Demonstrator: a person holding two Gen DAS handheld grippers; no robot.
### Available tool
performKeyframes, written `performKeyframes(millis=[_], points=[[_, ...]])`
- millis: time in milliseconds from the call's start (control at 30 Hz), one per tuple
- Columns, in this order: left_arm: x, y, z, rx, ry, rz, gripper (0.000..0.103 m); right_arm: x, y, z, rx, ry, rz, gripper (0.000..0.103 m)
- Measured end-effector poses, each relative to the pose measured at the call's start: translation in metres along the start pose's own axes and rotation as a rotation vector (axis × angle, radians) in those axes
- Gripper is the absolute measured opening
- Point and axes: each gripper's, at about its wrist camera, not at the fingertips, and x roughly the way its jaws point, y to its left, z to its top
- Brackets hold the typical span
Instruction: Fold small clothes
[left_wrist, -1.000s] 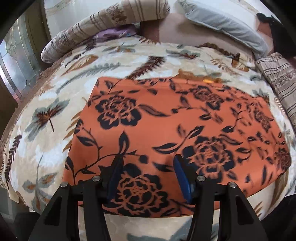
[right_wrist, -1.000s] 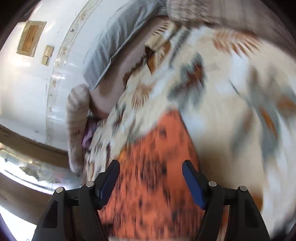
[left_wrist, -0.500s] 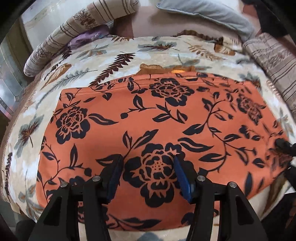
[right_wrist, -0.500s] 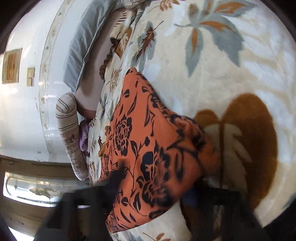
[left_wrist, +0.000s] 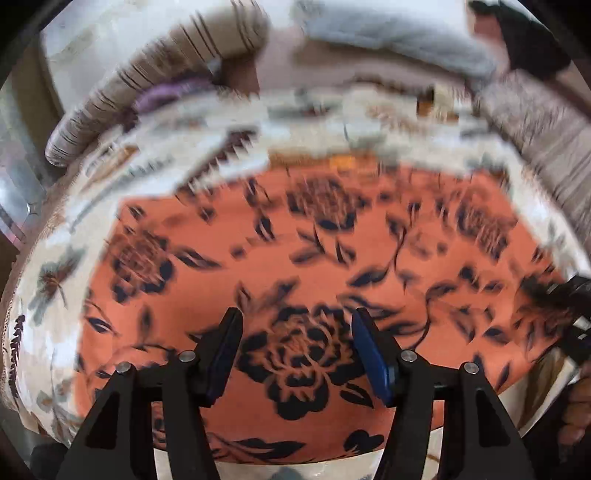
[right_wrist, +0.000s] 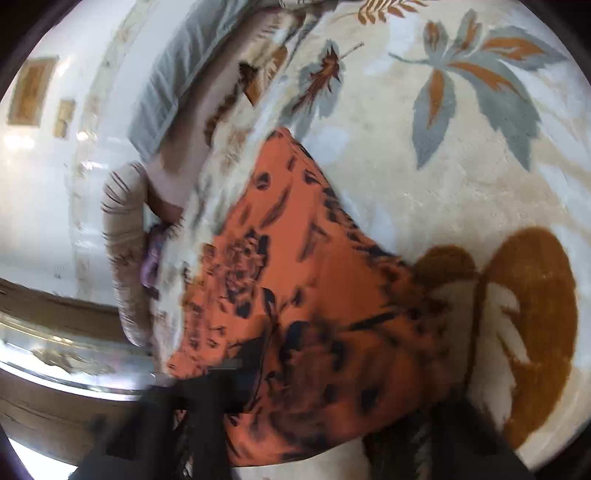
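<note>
here, orange floral cloth (left_wrist: 317, 258) flat on leaf-print bedspread (right_wrist: 461, 192), left tongs (left_wrist: 295, 350) spread above it, right tongs (right_wrist: 314, 413) pinching its edge

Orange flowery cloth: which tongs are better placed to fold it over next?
Probably the right tongs. They have just been closing and look bunched into the orange flowery cloth at its right edge. The left tongs hang open above the middle, gripping nothing.
</note>
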Motion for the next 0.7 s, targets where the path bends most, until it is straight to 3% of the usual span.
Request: performKeyframes(millis=[67,133,167,200,300,400,500,567,633,700], points=[[0.001,0.004,-0.004,-0.006,-0.026,0.021,0.063,-0.001,0.012,-0.002,-0.068,-0.020,-0.045,0.019],[0.040,0.000,-0.016,0.036,0.115,0.006,0.064,-0.004,0.031,-0.004,-0.159,-0.047,-0.095,0.018],[0.040,0.001,-0.016,0.044,0.068,0.009,0.065,-0.007,0.046,-0.005,-0.215,-0.062,-0.115,0.017],[0.038,0.002,-0.013,0.050,0.071,0.003,0.064,-0.010,0.059,-0.007,-0.264,-0.077,-0.131,0.017],[0.018,0.034,0.002,-0.090,0.073,-0.122,0.062,-0.023,0.120,-0.023,-0.465,-0.139,-0.160,0.017],[-0.017,0.090,0.009,-0.219,-0.041,-0.119,0.062,-0.025,0.188,-0.057,-0.675,-0.174,-0.136,0.017],[-0.050,0.164,-0.002,-0.385,-0.127,-0.045,0.062,-0.003,0.250,-0.107,-0.877,-0.165,-0.118,0.017],[-0.060,0.217,-0.018,-0.487,-0.161,0.059,0.062,0.026,0.279,-0.147,-0.995,-0.117,-0.112,0.016],[-0.054,0.258,-0.036,-0.549,-0.140,0.151,0.062,0.066,0.291,-0.183,-1.074,-0.028,-0.124,0.016],[-0.038,0.298,-0.060,-0.646,-0.072,0.193,0.062,0.107,0.289,-0.210,-1.118,0.070,-0.153,0.016]])
